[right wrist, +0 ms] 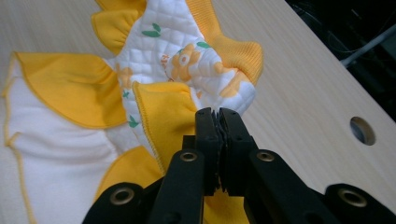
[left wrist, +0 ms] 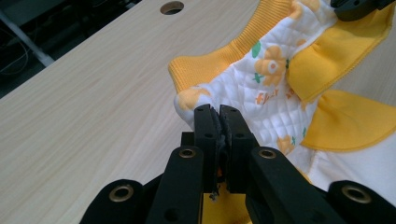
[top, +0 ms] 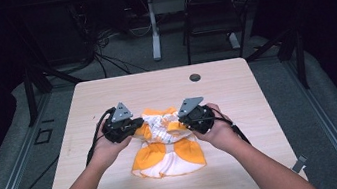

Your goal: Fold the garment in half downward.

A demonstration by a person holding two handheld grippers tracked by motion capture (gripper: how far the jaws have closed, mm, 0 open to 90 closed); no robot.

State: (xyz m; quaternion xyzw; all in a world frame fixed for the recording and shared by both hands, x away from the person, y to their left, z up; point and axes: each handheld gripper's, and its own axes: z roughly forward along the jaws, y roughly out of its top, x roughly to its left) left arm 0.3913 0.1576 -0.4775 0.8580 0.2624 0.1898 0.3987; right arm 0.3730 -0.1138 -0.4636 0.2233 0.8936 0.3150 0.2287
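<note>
Yellow-and-white quilted garment (top: 166,145) lay at the table's (top: 105,93) six o'clock; left gripper (top: 128,127) and right gripper (top: 186,120) each pinched a top corner, seemingly mid-fold; next likely needs level lifting.

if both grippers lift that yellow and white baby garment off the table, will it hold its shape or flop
Likely flop: the garment is soft quilted cloth, already creased and bunched where the left gripper and right gripper pinch it. Its ruffled lower part would probably hang and sag between them. It looks light and unlikely to slip.
</note>
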